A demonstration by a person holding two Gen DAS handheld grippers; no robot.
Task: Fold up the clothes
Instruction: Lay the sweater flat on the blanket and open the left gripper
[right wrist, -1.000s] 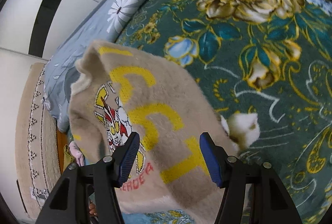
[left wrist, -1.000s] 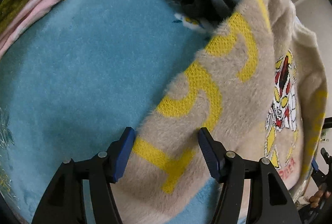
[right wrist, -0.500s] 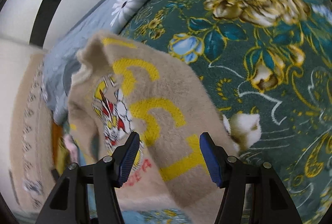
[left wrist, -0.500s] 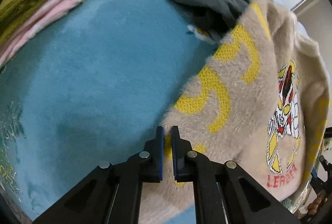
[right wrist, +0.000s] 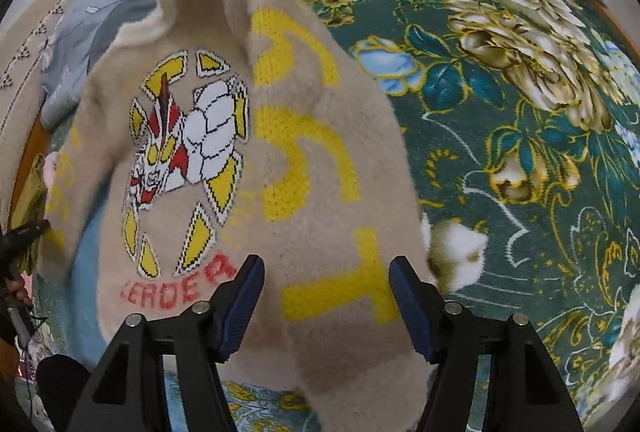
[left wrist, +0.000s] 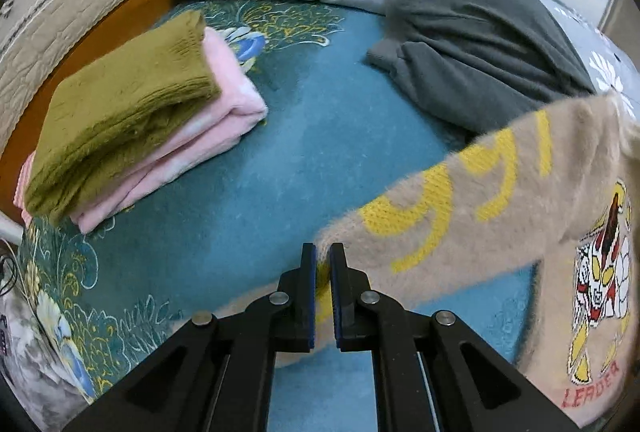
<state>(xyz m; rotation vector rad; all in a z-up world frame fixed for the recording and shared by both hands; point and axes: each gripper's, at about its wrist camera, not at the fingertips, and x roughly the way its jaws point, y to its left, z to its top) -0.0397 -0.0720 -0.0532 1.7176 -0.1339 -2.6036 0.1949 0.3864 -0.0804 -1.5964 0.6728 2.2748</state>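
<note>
Left wrist view: left gripper (left wrist: 322,264) pinches beige sweater (left wrist: 472,232) sleeve at 6 o'clock; right gripper (right wrist: 326,296) gapes wide, pads not pressing the sweater.

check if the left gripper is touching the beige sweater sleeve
Touching. The left wrist view shows the left gripper shut on the beige sweater's sleeve, fabric pinched between its pads.

Beige fuzzy sweater (right wrist: 328,192) carries red knitted word "LEADER" (left wrist: 592,384) below the robot figure motif (right wrist: 188,152) (in the right wrist view the last letters sit behind a gripper finger), plus large yellow knitted characters along the sleeves, readable as "991" (left wrist: 460,192) in the left wrist view.
</note>
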